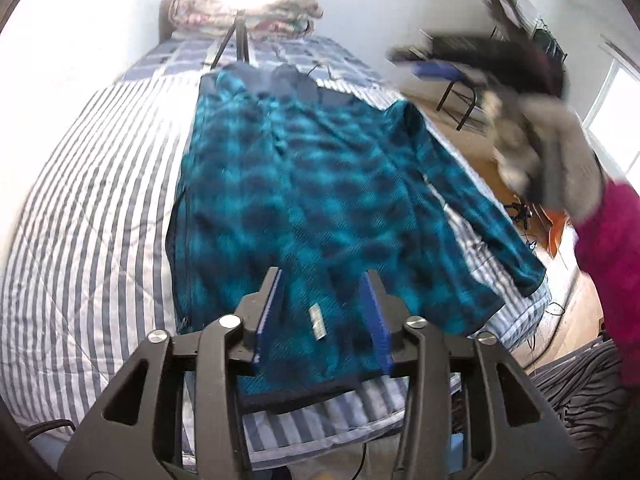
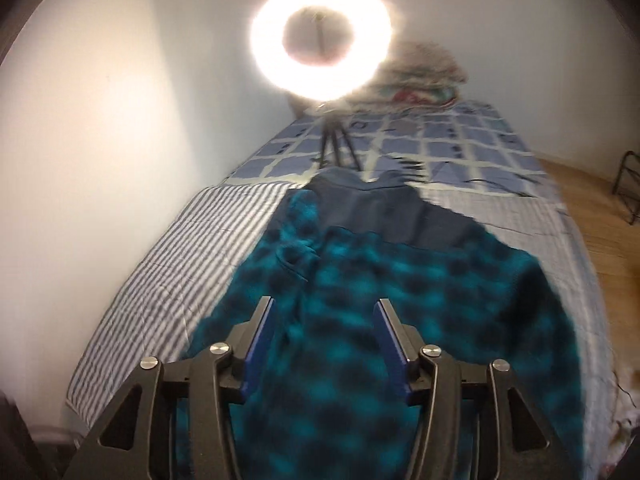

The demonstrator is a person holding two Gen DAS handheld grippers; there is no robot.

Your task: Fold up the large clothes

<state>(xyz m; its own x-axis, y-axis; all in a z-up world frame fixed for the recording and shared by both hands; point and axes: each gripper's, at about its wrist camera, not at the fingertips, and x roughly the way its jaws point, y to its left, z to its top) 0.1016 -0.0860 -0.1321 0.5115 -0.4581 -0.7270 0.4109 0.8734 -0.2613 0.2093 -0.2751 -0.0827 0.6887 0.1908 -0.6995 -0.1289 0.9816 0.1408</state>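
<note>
Item: teal-and-black plaid fleece jacket, laid flat on the striped bed cover, its long axis running from the dark collar yoke at the far end, near the ring light on its tripod, down to the hem at the near edge of the bed; one sleeve trails out to the right, toward the bed's open side and the wooden floor. Left claw: spread, nothing between its blue pads, poised above the hem where a small white label shows; jacket stretches straight ahead and below it. Right claw: spread likewise, empty, above the lower body of the jacket, collar dead ahead; in the left view it is only a dark blur off to the right, above a magenta sleeve. Judgement: both claws sit at the hem end, in line with the long axis, so a lengthwise fold toward the collar suits; the loose right sleeve lies on the right claw's side
</note>
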